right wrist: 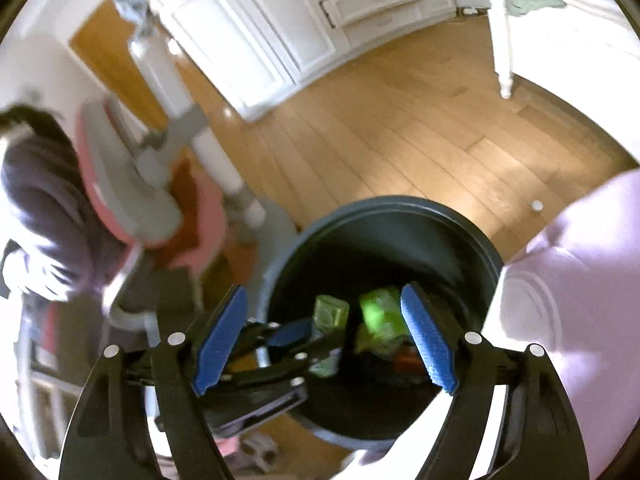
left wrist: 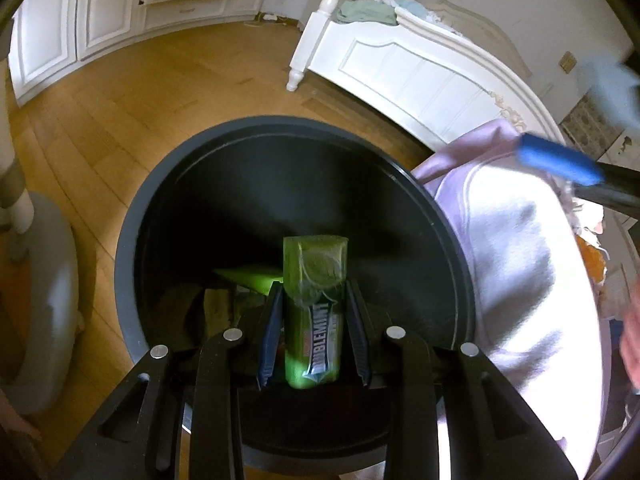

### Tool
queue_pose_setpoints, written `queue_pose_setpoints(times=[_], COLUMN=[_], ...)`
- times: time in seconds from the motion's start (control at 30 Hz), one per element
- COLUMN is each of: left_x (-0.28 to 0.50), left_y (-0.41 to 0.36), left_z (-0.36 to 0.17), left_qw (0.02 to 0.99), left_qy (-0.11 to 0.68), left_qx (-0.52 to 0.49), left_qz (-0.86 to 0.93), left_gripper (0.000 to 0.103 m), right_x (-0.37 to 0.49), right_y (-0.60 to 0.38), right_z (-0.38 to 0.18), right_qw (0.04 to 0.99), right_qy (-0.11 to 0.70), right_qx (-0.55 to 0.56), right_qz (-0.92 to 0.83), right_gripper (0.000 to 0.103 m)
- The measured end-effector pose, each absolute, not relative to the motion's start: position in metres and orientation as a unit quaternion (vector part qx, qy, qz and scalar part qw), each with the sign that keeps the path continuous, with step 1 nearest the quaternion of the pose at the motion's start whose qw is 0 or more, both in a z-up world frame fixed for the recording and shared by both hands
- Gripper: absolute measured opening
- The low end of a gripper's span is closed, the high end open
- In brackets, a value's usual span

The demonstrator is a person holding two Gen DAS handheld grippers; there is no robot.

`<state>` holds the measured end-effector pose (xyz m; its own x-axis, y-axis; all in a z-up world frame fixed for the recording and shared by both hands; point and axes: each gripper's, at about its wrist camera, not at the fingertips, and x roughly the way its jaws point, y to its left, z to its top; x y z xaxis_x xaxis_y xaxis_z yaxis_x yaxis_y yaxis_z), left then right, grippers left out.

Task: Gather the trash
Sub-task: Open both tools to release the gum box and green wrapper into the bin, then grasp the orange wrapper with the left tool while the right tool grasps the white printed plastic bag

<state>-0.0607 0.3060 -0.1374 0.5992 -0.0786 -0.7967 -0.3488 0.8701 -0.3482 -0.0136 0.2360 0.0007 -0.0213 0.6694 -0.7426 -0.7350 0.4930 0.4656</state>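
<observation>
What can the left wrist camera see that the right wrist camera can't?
Only the left wrist view shows the word Doublemint on the green gum pack, pinched between the left gripper fingers.

Only the right wrist view shows the pink and grey chair, the small white cap on the floor, and the right gripper standing open and empty.

Both show the round dark bin with green rubbish inside, the wooden floor, the lilac cloth and the white cupboards.
</observation>
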Motion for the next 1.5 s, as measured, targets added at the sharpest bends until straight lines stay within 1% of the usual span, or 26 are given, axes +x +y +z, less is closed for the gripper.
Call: queue_pose_setpoints(times=[0.27, 0.4, 0.43, 0.5, 0.6, 0.63, 0.67, 0.73, 0.77, 0.83, 0.87, 0.93, 0.97, 1.0, 1.03, 1.1, 1.13, 1.3, 1.47, 1.5], left_x=[-0.054, -0.053, -0.054, -0.055, -0.056, -0.054, -0.051, -0.038, -0.035, -0.032, -0.029, -0.022, -0.017, -0.014, -0.008, 0.0, 0.004, 0.029, 0.05, 0.052], left_y=[0.3, 0.287, 0.281, 0.265, 0.236, 0.225, 0.212, 0.184, 0.178, 0.169, 0.162, 0.144, 0.132, 0.125, 0.118, 0.098, 0.088, 0.052, 0.031, 0.029], left_z=[-0.147, -0.138, -0.131, -0.111, -0.075, -0.063, -0.051, -0.033, -0.027, -0.012, -0.006, 0.0, 0.004, 0.005, 0.006, 0.005, 0.004, -0.012, -0.024, -0.027], left_qw=[0.852, 0.855, 0.859, 0.87, 0.89, 0.897, 0.9, 0.897, 0.9, 0.912, 0.915, 0.919, 0.921, 0.921, 0.922, 0.923, 0.923, 0.914, 0.904, 0.902], left_qy=[0.462, 0.459, 0.454, 0.438, 0.406, 0.397, 0.396, 0.414, 0.411, 0.382, 0.378, 0.378, 0.377, 0.377, 0.377, 0.379, 0.38, 0.401, 0.42, 0.424], left_qx=[-0.231, -0.223, -0.218, -0.209, -0.196, -0.189, -0.167, -0.089, -0.081, -0.143, -0.139, -0.107, -0.098, -0.095, -0.09, -0.062, -0.047, -0.002, 0.011, 0.013], left_qz=[0.088, 0.092, 0.092, 0.084, 0.059, 0.049, 0.065, 0.125, 0.123, 0.033, 0.035, 0.04, 0.024, 0.011, 0.003, -0.017, -0.027, -0.061, -0.078, -0.081], left_gripper=[0.031, 0.031, 0.032, 0.033, 0.034, 0.029, 0.03, 0.031, 0.033, 0.035, 0.035, 0.042, 0.044, 0.051, 0.061, 0.073, 0.076, 0.077, 0.077, 0.077], right_x=[-0.005, -0.006, -0.006, -0.005, 0.003, 0.005, 0.008, 0.012, 0.012, 0.017, 0.016, 0.016, 0.016, 0.017, 0.017, 0.017, 0.017, 0.022, 0.032, 0.034], right_y=[0.133, 0.065, 0.044, 0.002, -0.057, -0.071, -0.091, -0.121, -0.127, -0.152, -0.157, -0.166, -0.17, -0.173, -0.176, -0.177, -0.173, -0.157, -0.118, -0.114], right_z=[0.028, 0.04, 0.043, 0.046, 0.041, 0.039, 0.036, 0.029, 0.025, 0.017, 0.014, 0.011, 0.011, 0.011, 0.01, 0.009, 0.009, 0.01, 0.006, 0.004], right_qw=[0.733, 0.763, 0.774, 0.798, 0.82, 0.825, 0.833, 0.844, 0.848, 0.854, 0.856, 0.862, 0.865, 0.867, 0.87, 0.872, 0.872, 0.864, 0.848, 0.845], right_qy=[0.469, 0.437, 0.426, 0.405, 0.398, 0.397, 0.396, 0.395, 0.396, 0.4, 0.401, 0.393, 0.391, 0.391, 0.39, 0.393, 0.394, 0.409, 0.441, 0.447], right_qx=[0.052, 0.074, 0.079, 0.08, 0.092, 0.094, 0.098, 0.1, 0.101, 0.105, 0.106, 0.103, 0.096, 0.092, 0.086, 0.076, 0.07, 0.022, -0.052, -0.058], right_qz=[0.491, 0.47, 0.463, 0.439, 0.401, 0.39, 0.373, 0.348, 0.338, 0.315, 0.308, 0.304, 0.298, 0.294, 0.289, 0.282, 0.282, 0.294, 0.29, 0.287], right_gripper=[0.079, 0.079, 0.079, 0.084, 0.084, 0.084, 0.084, 0.084, 0.084, 0.084, 0.084, 0.084, 0.084, 0.084, 0.084, 0.084, 0.084, 0.084, 0.084, 0.089])
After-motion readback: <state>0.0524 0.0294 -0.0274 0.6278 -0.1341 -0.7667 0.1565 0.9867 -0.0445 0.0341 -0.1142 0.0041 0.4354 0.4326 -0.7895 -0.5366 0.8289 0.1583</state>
